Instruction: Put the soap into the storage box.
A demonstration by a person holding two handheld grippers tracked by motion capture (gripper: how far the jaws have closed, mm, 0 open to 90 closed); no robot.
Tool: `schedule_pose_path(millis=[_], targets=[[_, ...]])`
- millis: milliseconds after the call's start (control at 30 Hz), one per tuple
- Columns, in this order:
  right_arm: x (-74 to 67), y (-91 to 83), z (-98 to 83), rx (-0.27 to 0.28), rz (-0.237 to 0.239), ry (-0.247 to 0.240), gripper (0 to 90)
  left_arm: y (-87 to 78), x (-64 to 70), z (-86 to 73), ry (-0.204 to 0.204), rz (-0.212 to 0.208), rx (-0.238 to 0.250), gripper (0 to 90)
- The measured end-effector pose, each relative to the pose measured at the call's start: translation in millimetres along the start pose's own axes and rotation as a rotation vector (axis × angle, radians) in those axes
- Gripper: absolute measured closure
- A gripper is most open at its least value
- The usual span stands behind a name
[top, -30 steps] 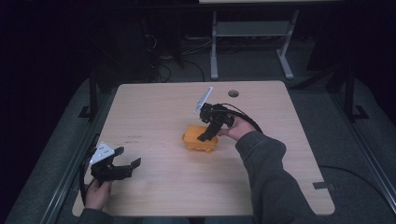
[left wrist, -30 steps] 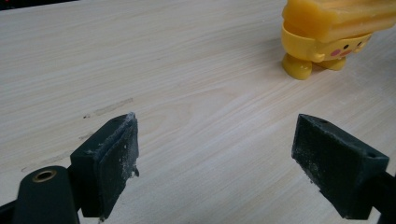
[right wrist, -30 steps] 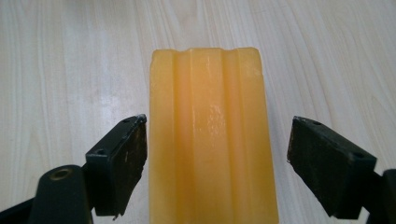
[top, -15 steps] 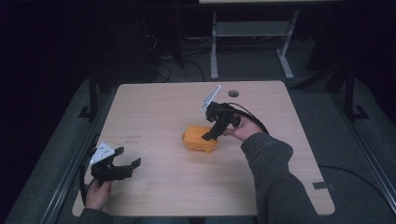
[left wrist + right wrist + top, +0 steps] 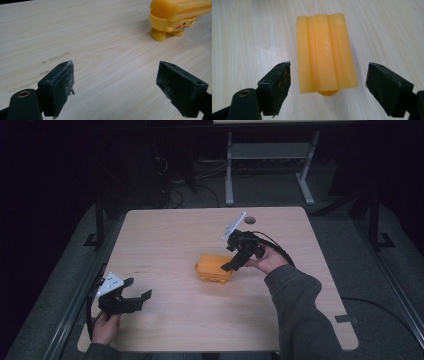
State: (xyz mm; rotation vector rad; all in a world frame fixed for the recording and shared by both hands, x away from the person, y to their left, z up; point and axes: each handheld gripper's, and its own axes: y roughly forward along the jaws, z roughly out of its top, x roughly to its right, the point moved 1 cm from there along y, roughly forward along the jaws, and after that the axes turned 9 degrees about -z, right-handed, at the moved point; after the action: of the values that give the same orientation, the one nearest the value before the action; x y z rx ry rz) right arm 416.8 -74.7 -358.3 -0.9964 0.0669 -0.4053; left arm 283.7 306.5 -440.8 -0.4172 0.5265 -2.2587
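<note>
A: Toy (image 5: 215, 268) position?
B: Yellow toy stands near the middle of the table (image 5: 165, 230). In the left gripper view it shows feet and a face with pink cheeks.

A: Right gripper (image 5: 234, 261) status?
B: Jaws wide apart, one on each side of the toy's ridged top, not touching it.

A: Left gripper (image 5: 135, 296) status?
B: Jaws spread, holding nothing, near the table's left front edge, well apart from the toy.
</note>
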Motion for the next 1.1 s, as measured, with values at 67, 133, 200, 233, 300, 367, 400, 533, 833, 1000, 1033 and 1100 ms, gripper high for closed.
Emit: schedule_pose_path(millis=[67,133,200,233,300,367,400,533,833,1000,1033,1100], targets=[[-0.6,-2.4,-2.7,0.001,-0.006,0.002,19.7,0.2,0.2,0.0,-0.001,0.0,0.0,14.1],[-0.2,-5.6,-7.1,0.011,-0.006,0.012,19.8,0.1,0.6,0.0,0.0,0.0,-0.002,14.1],[-0.2,-6.4,-8.5,0.01,-0.007,0.015,19.8,0.2,0.5,0.0,0.001,-0.001,-0.005,14.1],[-0.3,-8.5,-12.7,0.013,-0.01,0.026,19.8,0.3,0.5,-0.1,0.002,-0.001,-0.005,14.1],[-0.6,-10.4,-16.8,0.01,-0.012,0.035,19.8,0.2,0.4,0.0,0.005,-0.001,-0.008,14.1],[-0.6,-10.7,-18.3,0.012,-0.013,0.032,19.9,0.1,0.5,-0.1,0.002,-0.001,-0.006,14.1],[-1.7,-12.0,-22.2,0.006,-0.01,0.039,19.9,0.1,0.4,-0.1,-0.001,-0.001,-0.003,14.1],[-2.8,-14.5,-29.3,0.016,-0.014,0.045,20.1,0.1,0.5,-0.1,0.001,-0.002,-0.006,14.1],[-3.0,-20.6,-44.4,0.016,-0.021,0.072,20.3,0.3,0.6,0.0,0.008,-0.002,-0.011,14.1],[-4.3,-22.9,-54.0,0.02,-0.025,0.085,20.3,0.7,0.9,-0.2,0.01,-0.003,-0.011,14.1],[-4.3,-22.9,-54.0,0.02,-0.025,0.085,20.3,0.7,0.9,-0.2,0.01,-0.003,-0.011,14.1],[-5.1,-24.2,-57.8,0.016,-0.025,0.097,20.3,0.6,0.8,-0.2,0.01,-0.002,-0.009,14.1]])
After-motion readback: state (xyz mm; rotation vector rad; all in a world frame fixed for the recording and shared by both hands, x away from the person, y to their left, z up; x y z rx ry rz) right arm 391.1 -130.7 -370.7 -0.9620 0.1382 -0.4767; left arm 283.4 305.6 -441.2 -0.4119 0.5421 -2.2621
